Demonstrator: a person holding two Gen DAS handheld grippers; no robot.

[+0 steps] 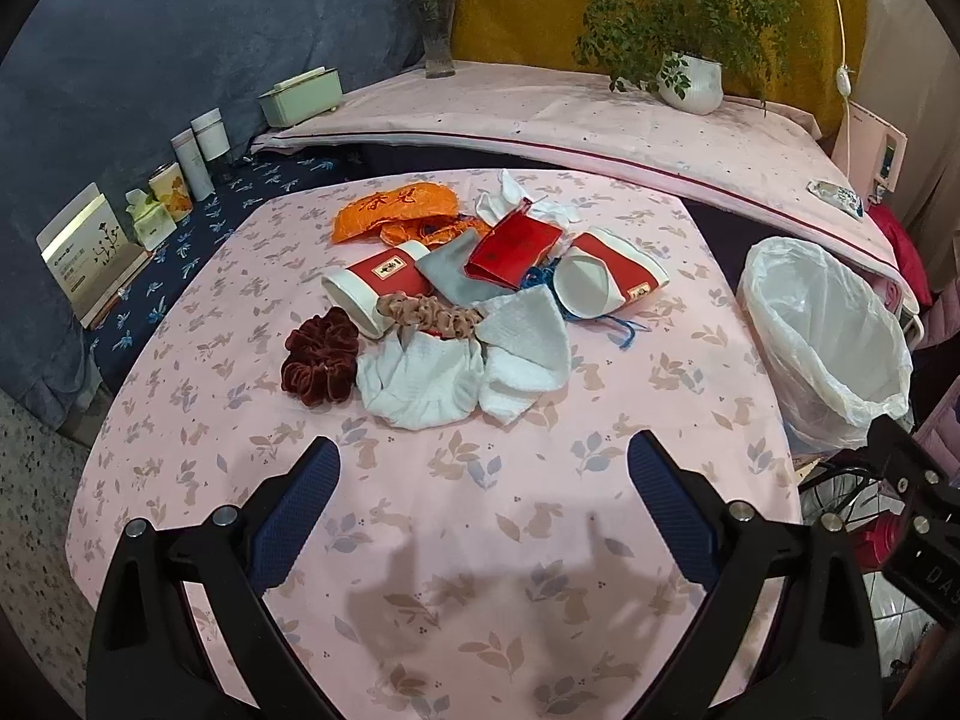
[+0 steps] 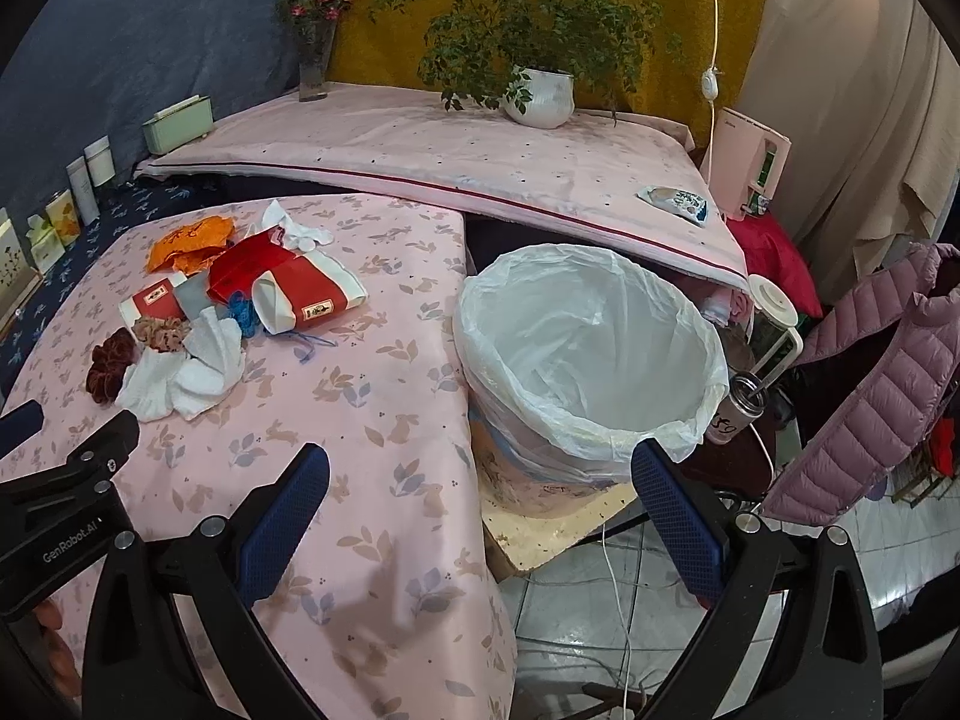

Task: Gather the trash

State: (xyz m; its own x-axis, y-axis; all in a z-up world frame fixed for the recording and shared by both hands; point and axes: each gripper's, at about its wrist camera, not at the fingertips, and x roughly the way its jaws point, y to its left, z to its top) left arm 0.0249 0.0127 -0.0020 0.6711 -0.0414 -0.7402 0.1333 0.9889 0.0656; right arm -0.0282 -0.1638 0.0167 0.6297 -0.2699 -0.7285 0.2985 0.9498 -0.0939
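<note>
A pile of trash lies on the pink rabbit-print table: two red-and-white paper cups, an orange wrapper, a red packet, white tissues, a dark red scrunchie, a beige scrunchie and blue yarn. A bin with a white liner stands at the table's right edge; it also shows in the right wrist view. My left gripper is open and empty, in front of the pile. My right gripper is open and empty, before the bin.
A second pink-covered surface behind holds a potted plant, a flower vase and a snack packet. Boxes and jars line the left wall. A pink jacket, bottles and cables are at the right.
</note>
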